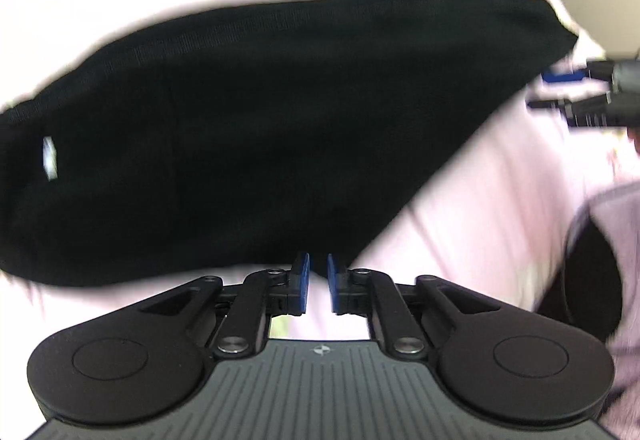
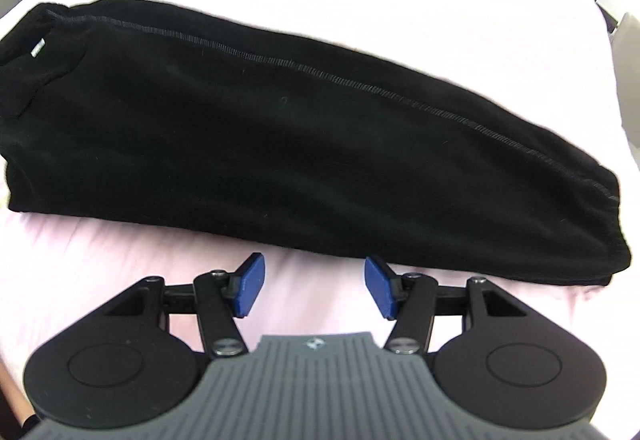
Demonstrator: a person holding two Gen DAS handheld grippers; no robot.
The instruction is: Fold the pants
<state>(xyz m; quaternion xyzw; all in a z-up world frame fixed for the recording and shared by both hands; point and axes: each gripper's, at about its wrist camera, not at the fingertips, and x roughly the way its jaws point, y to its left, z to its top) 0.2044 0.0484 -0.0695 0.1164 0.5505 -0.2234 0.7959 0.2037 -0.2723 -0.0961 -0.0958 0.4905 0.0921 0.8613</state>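
Just beyond the parted right gripper [image 2: 315, 288] lie black pants [image 2: 280, 143].

My left tool [image 1: 318, 284] sits at the bottom centre of its view, blue pads [image 1: 304, 282] drawn close with only a narrow slit between them and nothing caught there. My right tool [image 2: 316, 290] sits low in its own view, its blue pads [image 2: 250, 290] spread wide apart and holding nothing. At the right edge of the left view the right tool [image 1: 568, 89] shows side-on, blurred, fingers pointing toward frame left
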